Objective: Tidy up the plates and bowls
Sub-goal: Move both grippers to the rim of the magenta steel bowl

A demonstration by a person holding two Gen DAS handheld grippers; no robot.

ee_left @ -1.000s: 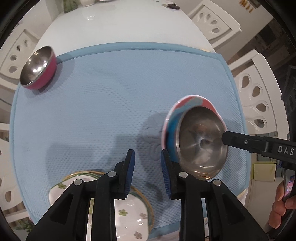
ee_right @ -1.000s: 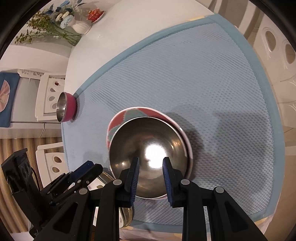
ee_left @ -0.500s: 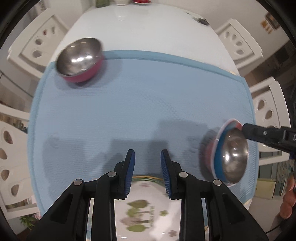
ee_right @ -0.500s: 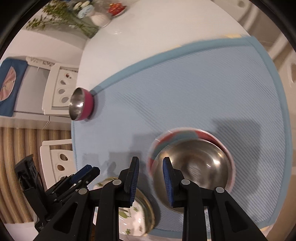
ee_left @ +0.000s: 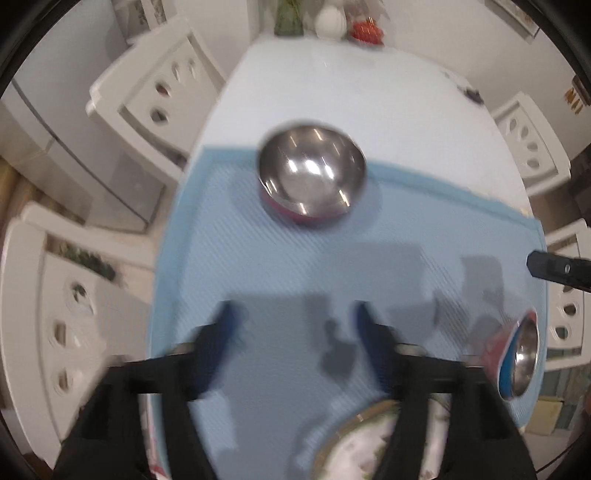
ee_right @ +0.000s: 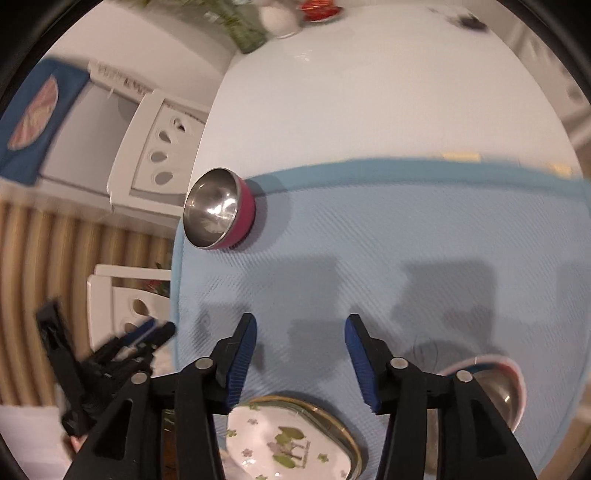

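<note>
Blue ribbed pads line the black fingers of both tools, and both tools point steeply down at a pale blue mat (ee_right: 406, 229) spread over a white worktop (ee_right: 369, 92).

Right tool (ee_right: 300, 358): its jaws have just been opening and now stand moderately apart with only bare mat between them. Just below its fingers, at the near edge of the mat, lies a white plate with a gold rim and green floral print (ee_right: 291, 439). To the lower right, partly hidden behind the tool's right finger, sits a steel bowl nested in a red and blue patterned bowl (ee_right: 498, 391). Far to the left, at the mat's corner, a steel bowl with a magenta outside (ee_right: 218, 214) sits upright and alone.

Left tool (ee_left: 295, 332): the picture is blurred, yet its jaws have just been opening and now stand wide, holding nothing, with mat and shadows between them. The floral plate (ee_left: 354, 443) shows at the bottom edge between the fingers. The magenta bowl (ee_left: 312, 181) sits ahead of this tool at the far edge of the mat, well apart from it. The nested pair (ee_left: 519, 360) is at the right edge of the mat.

White chairs with oval cut-outs (ee_left: 155, 96) surround the worktop. A white vase (ee_right: 277, 18) stands at its far end.
</note>
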